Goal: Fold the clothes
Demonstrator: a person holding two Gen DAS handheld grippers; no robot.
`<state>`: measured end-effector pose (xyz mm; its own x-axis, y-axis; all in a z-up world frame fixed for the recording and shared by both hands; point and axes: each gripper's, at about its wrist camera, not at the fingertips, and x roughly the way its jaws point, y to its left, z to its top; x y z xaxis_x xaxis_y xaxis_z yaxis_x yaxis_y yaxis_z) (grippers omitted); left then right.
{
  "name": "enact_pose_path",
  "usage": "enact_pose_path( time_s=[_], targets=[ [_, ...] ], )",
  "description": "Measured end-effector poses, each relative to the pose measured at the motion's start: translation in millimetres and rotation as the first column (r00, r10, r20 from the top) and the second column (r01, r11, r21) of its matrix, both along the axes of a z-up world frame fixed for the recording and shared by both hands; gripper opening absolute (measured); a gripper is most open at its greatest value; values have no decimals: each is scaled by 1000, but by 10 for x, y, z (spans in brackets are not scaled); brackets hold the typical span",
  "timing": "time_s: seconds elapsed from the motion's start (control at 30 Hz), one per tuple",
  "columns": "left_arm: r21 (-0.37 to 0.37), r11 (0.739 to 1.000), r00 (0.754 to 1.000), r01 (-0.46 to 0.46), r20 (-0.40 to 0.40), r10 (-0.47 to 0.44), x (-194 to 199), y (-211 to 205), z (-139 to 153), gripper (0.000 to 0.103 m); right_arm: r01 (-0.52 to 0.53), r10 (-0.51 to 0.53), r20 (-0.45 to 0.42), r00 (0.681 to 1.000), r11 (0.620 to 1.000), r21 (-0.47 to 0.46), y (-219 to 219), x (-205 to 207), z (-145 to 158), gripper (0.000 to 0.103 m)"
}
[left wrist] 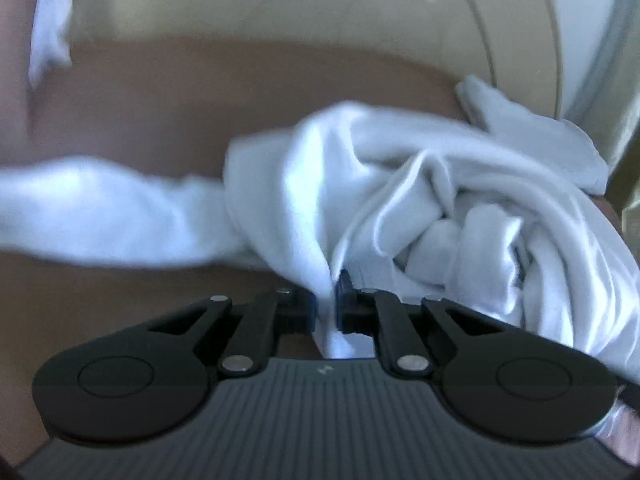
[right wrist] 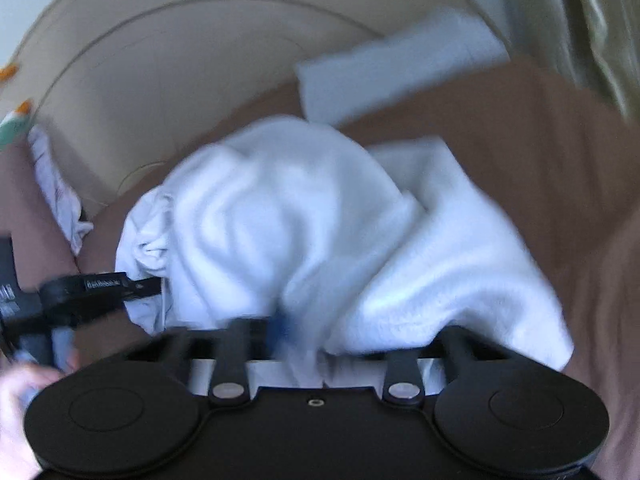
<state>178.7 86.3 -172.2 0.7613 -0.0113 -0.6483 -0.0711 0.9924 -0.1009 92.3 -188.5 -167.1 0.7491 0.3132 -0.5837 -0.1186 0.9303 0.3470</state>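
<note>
The left claw pinches a fold of the crumpled white garment over the brown surface.

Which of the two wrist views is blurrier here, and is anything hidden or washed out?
Left wrist view: mildly soft; the left gripper reads sharply, shut on a fold of the crumpled white cotton garment, whose left end smears. Right wrist view: heavy motion blur; the garment drapes over the right gripper, hiding its fingertips. Both views: fisheye bends the brown tabletop edge; white fabric looks bluish.
</note>
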Motion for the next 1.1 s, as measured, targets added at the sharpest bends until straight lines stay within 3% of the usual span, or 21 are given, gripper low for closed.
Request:
enact_pose_path(
  time_s=[0.07, 0.2, 0.43, 0.67, 0.83, 0.93, 1.1],
  targets=[
    [29, 998, 998, -47, 36, 46, -113, 110, 108, 8, -9, 10, 79, 997, 1000, -18, 38, -5, 93, 19],
    [25, 987, 984, -160, 82, 158, -333, 450, 292, 9, -20, 20, -1, 1000, 998, 63, -33, 144, 31, 19],
    [9, 939, 928, -344, 159, 338, -754, 1030, 601, 9, -93, 89, 52, 995, 991, 95, 23, 53, 233, 19],
    [0, 913, 897, -408, 186, 401, -1410, 1281, 713, 9, -89, 86, 39, 996, 993, 84, 132, -109, 463, 18],
    [97, 896, 882, -434, 250, 400, -1934, 1270, 918, 9, -42, 47, -42, 998, 993, 112, 246, -374, 802, 16],
    [168, 873, 869, -458, 289, 401, -2258, 1241, 1044, 9, -94, 95, -3, 995, 986, 137, 297, -695, 976, 16],
    [216, 841, 842, -497, 354, 407, -2692, 1330, 1463, 9, -198, 193, 50, 980, 969, 150, 262, -1112, 1235, 15]
  ],
)
